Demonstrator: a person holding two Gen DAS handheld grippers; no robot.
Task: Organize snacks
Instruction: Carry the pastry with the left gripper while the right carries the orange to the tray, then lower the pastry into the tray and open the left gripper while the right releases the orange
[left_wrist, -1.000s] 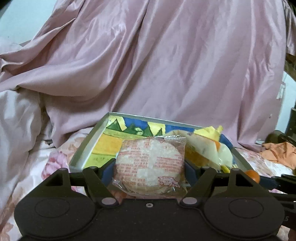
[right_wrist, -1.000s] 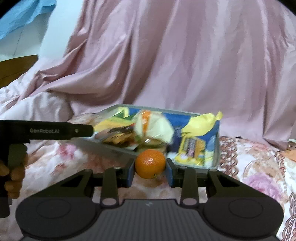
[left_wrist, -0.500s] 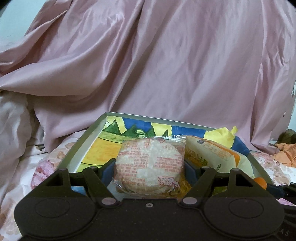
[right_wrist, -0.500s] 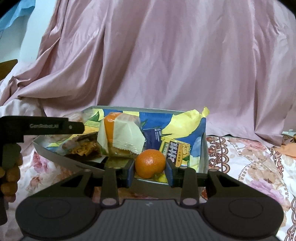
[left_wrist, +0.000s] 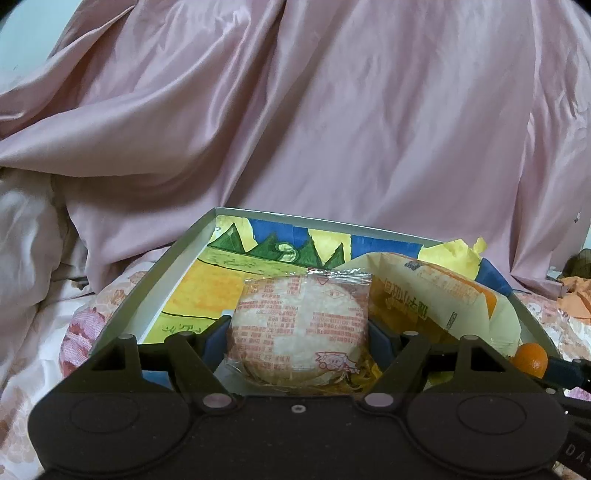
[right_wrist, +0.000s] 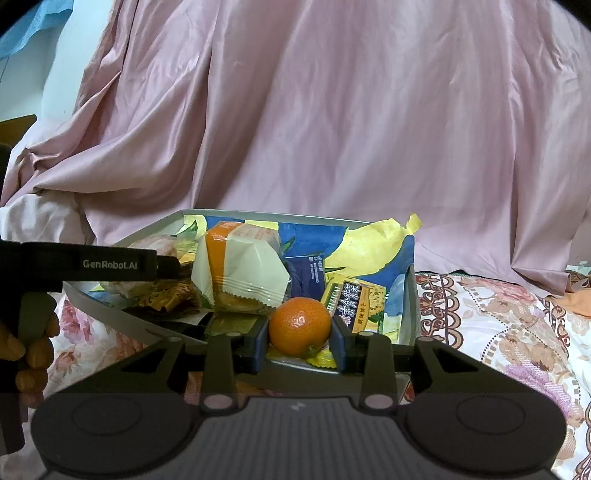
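Left tongs (left_wrist: 298, 334) clamp a wrapped cake (left_wrist: 299, 328), right tongs (right_wrist: 300, 338) a mandarin (right_wrist: 300, 325), both angled down over the box (right_wrist: 413, 295).

A satiny, faintly glossy pink cloth (left_wrist: 332, 129) is being shown draped in smooth folds behind the box (left_wrist: 173, 266), whose matt cardboard walls are being lined with painted paper. The round cake (left_wrist: 299, 328) is being seen through clear, shiny, crinkled plastic film. The mandarin (right_wrist: 300, 325) is showing dimpled, slightly glossy peel between matt black plastic claws.
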